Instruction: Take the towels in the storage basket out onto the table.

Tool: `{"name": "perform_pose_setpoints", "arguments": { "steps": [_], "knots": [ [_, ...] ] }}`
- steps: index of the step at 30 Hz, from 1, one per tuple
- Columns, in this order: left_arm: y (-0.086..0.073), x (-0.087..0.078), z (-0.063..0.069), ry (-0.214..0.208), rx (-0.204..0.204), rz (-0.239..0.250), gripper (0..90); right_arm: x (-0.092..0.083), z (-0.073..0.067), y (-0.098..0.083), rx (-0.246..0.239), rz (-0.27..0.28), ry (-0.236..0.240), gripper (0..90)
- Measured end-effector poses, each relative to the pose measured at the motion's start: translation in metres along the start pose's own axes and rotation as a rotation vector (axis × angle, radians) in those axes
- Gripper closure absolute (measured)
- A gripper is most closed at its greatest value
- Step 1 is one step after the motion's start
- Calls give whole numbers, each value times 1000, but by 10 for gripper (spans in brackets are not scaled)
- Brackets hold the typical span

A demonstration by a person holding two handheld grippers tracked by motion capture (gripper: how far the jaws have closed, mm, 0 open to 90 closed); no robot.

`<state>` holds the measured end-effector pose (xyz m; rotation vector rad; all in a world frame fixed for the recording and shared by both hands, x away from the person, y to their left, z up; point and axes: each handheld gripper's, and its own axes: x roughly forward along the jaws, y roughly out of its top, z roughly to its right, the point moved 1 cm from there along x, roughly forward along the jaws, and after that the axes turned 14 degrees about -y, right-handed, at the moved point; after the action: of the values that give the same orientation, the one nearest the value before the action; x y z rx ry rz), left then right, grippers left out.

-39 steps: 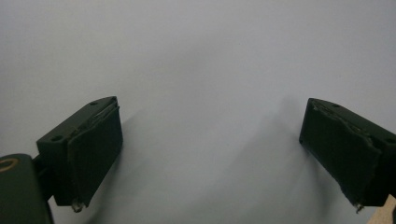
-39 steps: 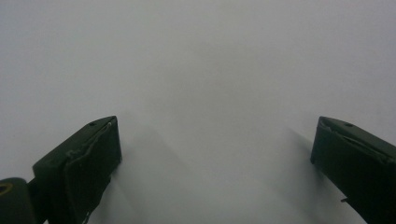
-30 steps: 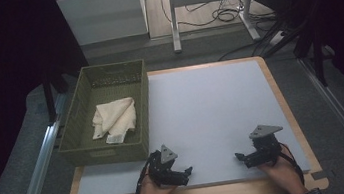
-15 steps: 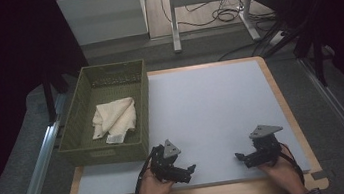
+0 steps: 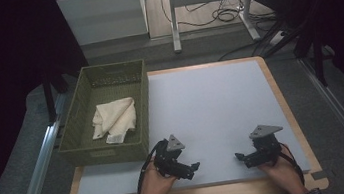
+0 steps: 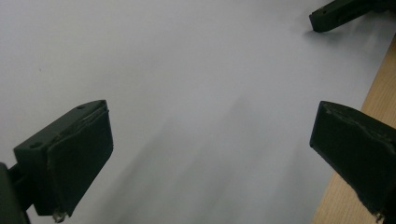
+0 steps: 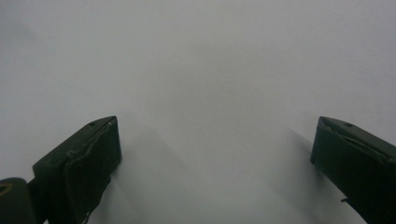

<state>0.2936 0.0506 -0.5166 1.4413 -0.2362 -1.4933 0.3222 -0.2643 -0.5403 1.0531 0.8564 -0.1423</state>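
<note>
The scene holds one desk (image 5: pixel 210 97), one green basket (image 5: pixel 84 134) at its left edge, one cream cloth (image 5: pixel 115 119) inside that basket, and two hand-held grippers: the left hand-held gripper (image 5: pixel 195 167) and the right hand-held gripper (image 5: pixel 238 157), near side.

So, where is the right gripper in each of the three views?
High view: right gripper, bottom right, open, over the white sheet.
Left gripper view: one fingertip, top right corner.
Right gripper view: its two jaws rise from the bottom corners, wide apart.
Shared landmark: the white sheet.
</note>
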Motion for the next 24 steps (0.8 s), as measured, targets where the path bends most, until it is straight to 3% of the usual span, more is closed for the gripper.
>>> {"name": "perform_pose_setpoints", "arguments": {
  "steps": [13, 24],
  "knots": [
    [24, -5, -4, -25, 25, -5, 0, 0, 0, 0, 0, 0, 1, 17],
    [55, -23, -8, -33, 46, 19, 6, 0, 0, 0, 1, 0, 0, 17]
  ]
}}
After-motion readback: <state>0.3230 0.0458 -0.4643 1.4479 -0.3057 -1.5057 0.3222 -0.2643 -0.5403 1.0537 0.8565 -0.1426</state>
